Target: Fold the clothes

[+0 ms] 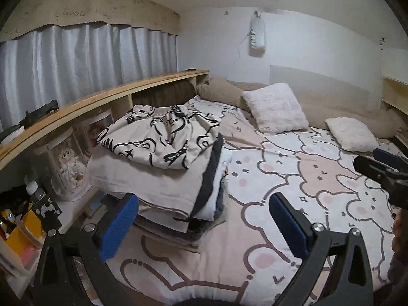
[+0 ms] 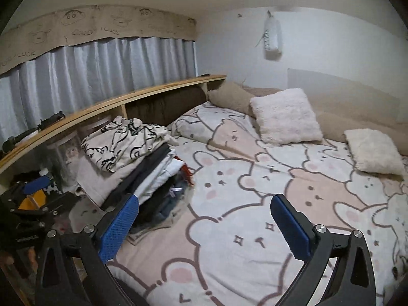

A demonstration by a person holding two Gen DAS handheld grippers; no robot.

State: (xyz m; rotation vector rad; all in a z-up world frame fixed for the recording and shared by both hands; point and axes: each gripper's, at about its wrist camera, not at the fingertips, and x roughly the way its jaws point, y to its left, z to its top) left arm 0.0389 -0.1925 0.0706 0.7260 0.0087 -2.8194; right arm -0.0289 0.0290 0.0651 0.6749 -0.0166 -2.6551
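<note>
A stack of folded clothes (image 1: 165,178) lies on the left side of the bed, against the wooden shelf. On top of it sits a cream garment with black cartoon print (image 1: 158,137), loosely folded. My left gripper (image 1: 203,200) is open and holds nothing; it hovers just in front of the stack's near right corner. In the right wrist view the stack (image 2: 142,178) and the printed garment (image 2: 122,142) are at left. My right gripper (image 2: 205,200) is open and holds nothing, over the bunny-print bedspread (image 2: 255,229) to the right of the stack.
A long wooden shelf (image 1: 102,97) runs along the bed's left side, with doll jars (image 1: 68,163) under it and grey curtains (image 1: 76,58) behind. Two white fluffy pillows (image 1: 276,107) (image 1: 350,134) and beige cushions (image 1: 221,89) lie at the head. Small clutter (image 1: 23,229) sits at lower left.
</note>
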